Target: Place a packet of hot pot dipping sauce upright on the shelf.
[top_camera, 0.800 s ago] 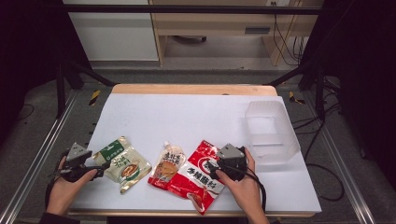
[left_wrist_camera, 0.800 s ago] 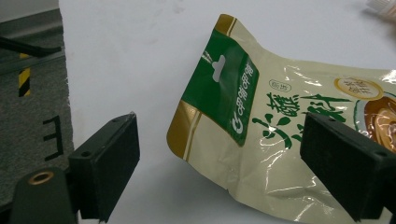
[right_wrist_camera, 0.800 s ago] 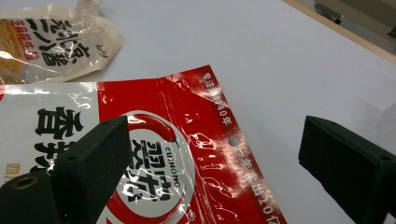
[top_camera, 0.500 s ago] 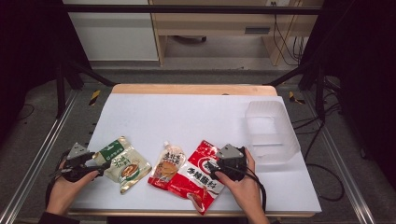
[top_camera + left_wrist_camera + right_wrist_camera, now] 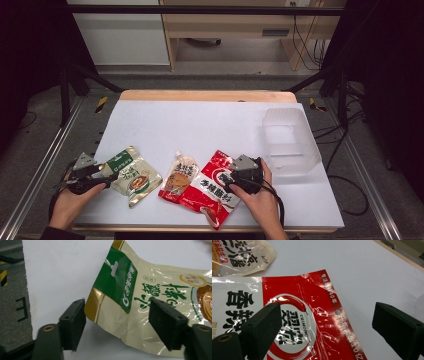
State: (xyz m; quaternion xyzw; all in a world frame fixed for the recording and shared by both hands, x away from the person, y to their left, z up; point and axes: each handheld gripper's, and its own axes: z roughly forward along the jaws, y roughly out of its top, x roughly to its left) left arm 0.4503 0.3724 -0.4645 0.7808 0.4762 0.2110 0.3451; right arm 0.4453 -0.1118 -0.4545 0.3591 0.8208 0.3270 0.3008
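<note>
The left hand-held gripper, jaws spread and empty, is straddling the green pouch's top corner. The right hand-held gripper, also released, is hovering over the red pouch's edge, right of the green pouch.

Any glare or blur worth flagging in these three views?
High view: soft overall, dark surroundings, table evenly lit. Left gripper view: sharp, light glare on the green pouch. Right gripper view: strong glare streaks on the red pouch; near jaws slightly soft.

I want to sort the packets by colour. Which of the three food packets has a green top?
The cream pouch at the left, at the left gripper; the other two are orange-cream and red.
</note>
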